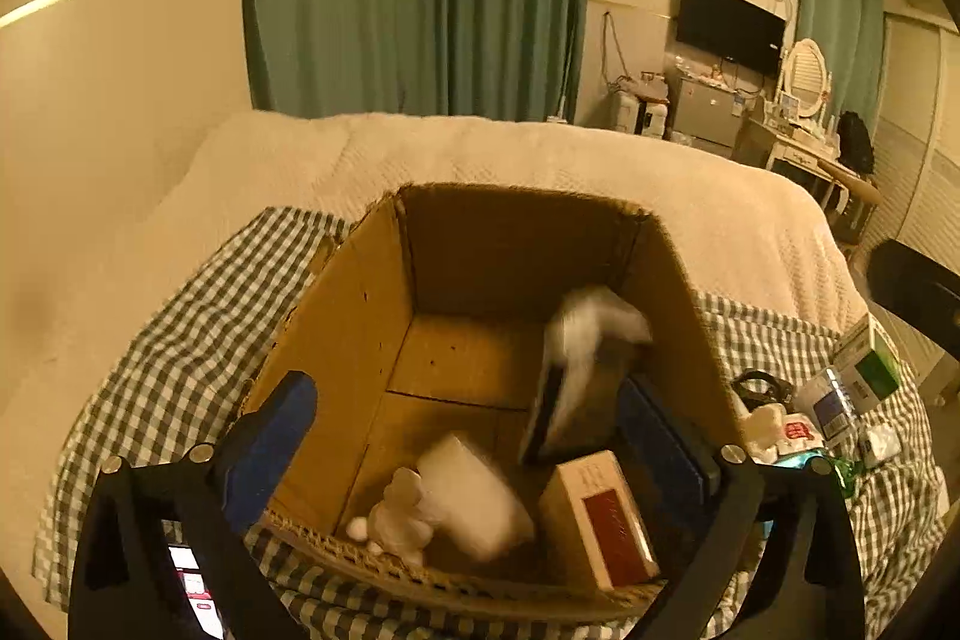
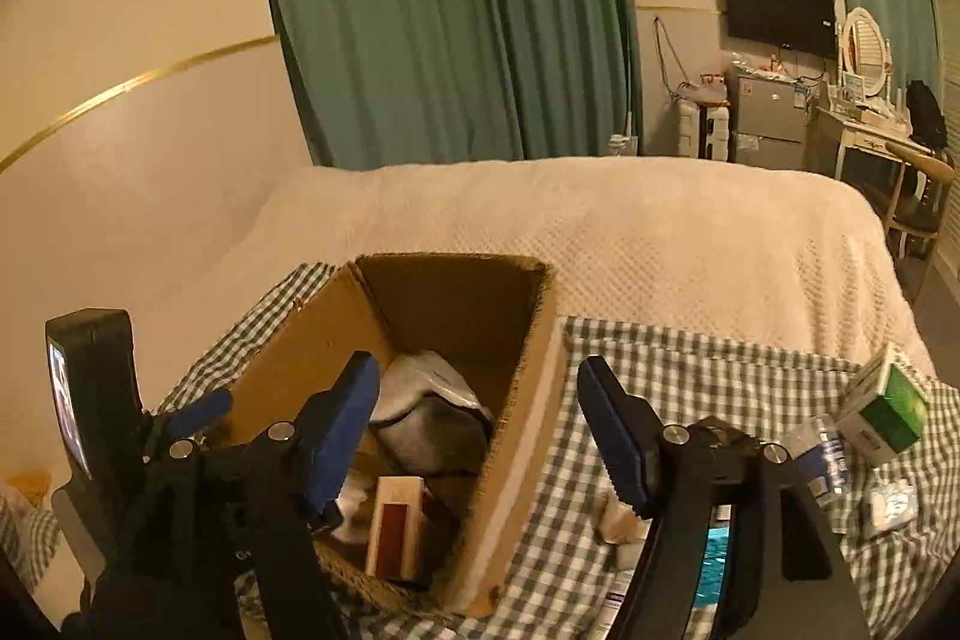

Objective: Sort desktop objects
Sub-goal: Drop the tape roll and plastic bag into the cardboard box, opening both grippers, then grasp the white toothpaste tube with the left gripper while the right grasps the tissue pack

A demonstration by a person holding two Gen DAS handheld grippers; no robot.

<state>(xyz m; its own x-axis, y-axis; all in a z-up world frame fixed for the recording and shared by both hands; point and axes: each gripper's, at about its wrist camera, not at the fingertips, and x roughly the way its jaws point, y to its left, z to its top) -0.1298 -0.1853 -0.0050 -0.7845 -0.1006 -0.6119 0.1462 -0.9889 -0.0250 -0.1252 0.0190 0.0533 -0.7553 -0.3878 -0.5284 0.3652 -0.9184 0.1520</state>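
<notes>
An open cardboard box [image 1: 360, 316] stands on a green checked cloth [image 1: 180, 340]. My left gripper [image 1: 474, 436] is open above the box, its blue pads wide apart. Inside lie a red-and-white carton [image 1: 600, 520], a small white figurine [image 1: 399, 517], a blurred white packet [image 1: 474, 496] and a blurred white-and-dark item [image 1: 576, 364] in mid-air or leaning on the right wall. My right gripper [image 2: 480, 430] is open over the box's right wall [image 2: 522, 400], empty. The carton also shows in the right wrist view [image 2: 396, 526].
Loose items lie on the cloth to the right: a green-and-white box [image 2: 882, 412], a small bottle [image 2: 825, 454], a white packet [image 2: 891, 505], a teal packet [image 2: 714, 556]. A cream bed [image 1: 480, 153] lies behind the box. My left gripper's body [image 2: 96, 400] shows at the right wrist view's left.
</notes>
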